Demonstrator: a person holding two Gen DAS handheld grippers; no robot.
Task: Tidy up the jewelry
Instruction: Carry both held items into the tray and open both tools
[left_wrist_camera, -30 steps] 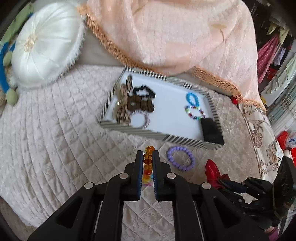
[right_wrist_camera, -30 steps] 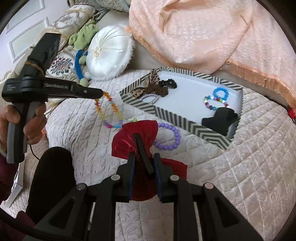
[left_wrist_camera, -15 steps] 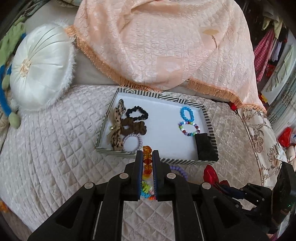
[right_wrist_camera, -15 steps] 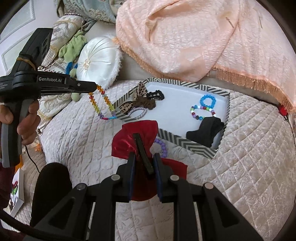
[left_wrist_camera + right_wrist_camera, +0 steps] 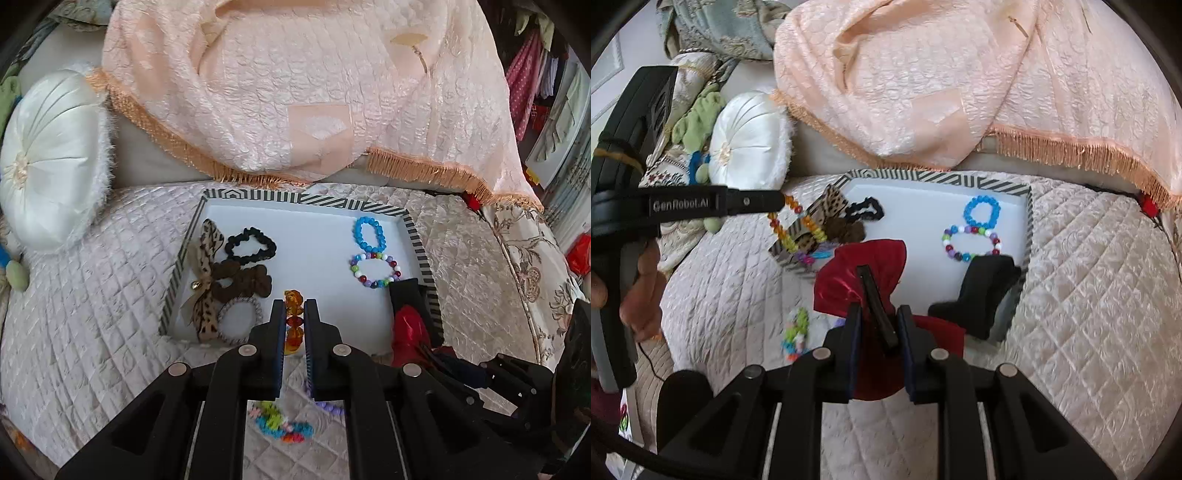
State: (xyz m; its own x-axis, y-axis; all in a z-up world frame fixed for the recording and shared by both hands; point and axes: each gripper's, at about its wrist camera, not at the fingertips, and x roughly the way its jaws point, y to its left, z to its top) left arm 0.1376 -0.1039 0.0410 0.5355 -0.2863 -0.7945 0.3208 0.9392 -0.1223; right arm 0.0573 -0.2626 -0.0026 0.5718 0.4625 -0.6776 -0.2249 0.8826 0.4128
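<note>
L gripper [image 5: 294, 320] is clamped on an amber bead bracelet [image 5: 293, 321], 1 strand, hanging above the near edge of the striped tray [image 5: 417, 236]. R gripper [image 5: 877, 325] is pinched on a red bow clip [image 5: 864, 273], held over the tray's near side. In the tray: 2 bead bracelets, blue [image 5: 368, 233] & multicolour [image 5: 375, 268]; 3 scrunchies; 1 leopard bow [image 5: 205, 280]; 1 black stand [image 5: 984, 291]. On the quilt [image 5: 92, 314] w/ 1 small bright bead bracelet [image 5: 282, 428] & 1 purple one [image 5: 328, 406], partly hidden.

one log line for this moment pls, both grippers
left gripper: shut on amber bead bracelet, above tray near edge | right gripper: shut on red bow clip, beside tray
</note>
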